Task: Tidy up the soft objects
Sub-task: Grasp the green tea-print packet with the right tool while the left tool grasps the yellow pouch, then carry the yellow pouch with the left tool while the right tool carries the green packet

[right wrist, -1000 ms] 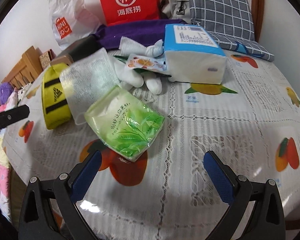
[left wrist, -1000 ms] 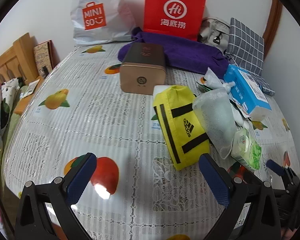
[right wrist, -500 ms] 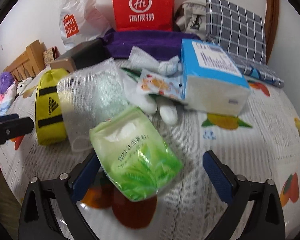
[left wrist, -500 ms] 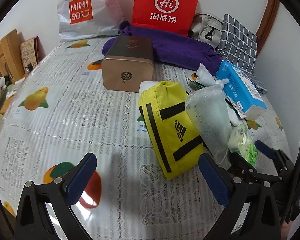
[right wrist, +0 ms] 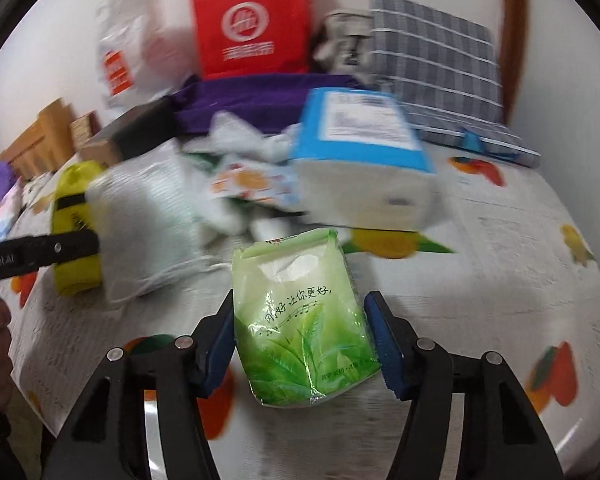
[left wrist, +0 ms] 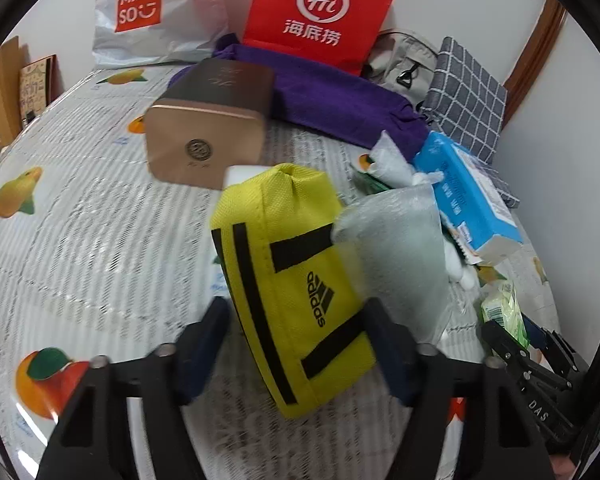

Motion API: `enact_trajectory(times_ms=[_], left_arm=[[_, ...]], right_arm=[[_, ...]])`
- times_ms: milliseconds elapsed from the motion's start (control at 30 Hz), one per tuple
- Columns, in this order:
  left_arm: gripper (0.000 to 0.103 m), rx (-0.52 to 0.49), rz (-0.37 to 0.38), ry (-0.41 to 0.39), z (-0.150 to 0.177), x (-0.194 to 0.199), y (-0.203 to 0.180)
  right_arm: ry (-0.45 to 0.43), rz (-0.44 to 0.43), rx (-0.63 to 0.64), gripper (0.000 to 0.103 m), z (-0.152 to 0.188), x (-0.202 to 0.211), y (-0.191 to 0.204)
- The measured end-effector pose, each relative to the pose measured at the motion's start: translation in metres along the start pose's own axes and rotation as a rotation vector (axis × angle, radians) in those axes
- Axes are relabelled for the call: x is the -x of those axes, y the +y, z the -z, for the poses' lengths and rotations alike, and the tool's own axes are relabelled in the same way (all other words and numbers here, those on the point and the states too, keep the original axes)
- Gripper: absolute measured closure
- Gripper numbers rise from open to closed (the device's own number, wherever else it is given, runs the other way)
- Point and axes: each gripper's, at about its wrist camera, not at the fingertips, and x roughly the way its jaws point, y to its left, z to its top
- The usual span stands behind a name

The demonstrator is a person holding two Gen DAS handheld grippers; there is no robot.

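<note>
1. The yellow pouch [left wrist: 296,280] with black stripes lies on the table, tipped up on one long side, between the blue pads of the left gripper [left wrist: 300,350]. The jaws have just been closing. The pads stand at the pouch's two sides, but the blur hides whether they press on it.
2. The green tissue pack [right wrist: 304,324] lies on the table between the pads of the right gripper [right wrist: 300,346]. These jaws have just been closing too. The left pad meets the pack's edge and the right pad sits just beside the other edge; a firm squeeze cannot be made out.
3. A clear bubble-wrap bag [left wrist: 400,252] leans against the right side of the pouch, between the pouch and the tissue pack. What it holds cannot be told.
4. Behind it lie white gloves [right wrist: 228,216] and a small printed packet [right wrist: 252,182], touching a blue and white tissue box [left wrist: 468,196].
5. A gold tin box [left wrist: 208,128], lid shut, stands just behind the pouch.
6. Further back a purple cloth [left wrist: 332,96] stretches across the table, with a red paper bag [left wrist: 320,12] and a white plastic bag [left wrist: 152,12] upright against the wall; their contents are hidden.
7. A grey checked cushion [left wrist: 468,92] and a grey bag [left wrist: 404,64] sit in the far right corner.
8. The table wears a white lace cloth with fruit prints [left wrist: 80,232].
</note>
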Motion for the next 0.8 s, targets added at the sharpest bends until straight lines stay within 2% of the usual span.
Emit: enact_trajectory(times_ms=[33, 100, 300, 567, 800], left_arm=[[0.05, 0.002, 0.008, 0.0, -0.001, -0.001, -0.001], [0.063, 0.013, 0.017, -0.006, -0.001, -0.001, -0.001], [0.079, 0.0, 0.036, -0.025, -0.001, 0.011, 0.004], [0.091, -0.008, 0.047, -0.05, 0.002, 0.034, 0.01], [0.093, 0.0, 0.04, -0.077, 0.007, 0.053, 0.024]], right_arm=[[0.011, 0.012, -0.014, 0.042, 0.0, 0.0, -0.007], [0.022, 0.029, -0.038, 0.042, 0.001, -0.001, -0.017], [0.044, 0.076, -0.057, 0.042, 0.01, -0.004, -0.031], [0.067, 0.093, -0.073, 0.041, 0.015, 0.001, -0.033], [0.084, 0.104, -0.121, 0.041, 0.022, 0.012, -0.034]])
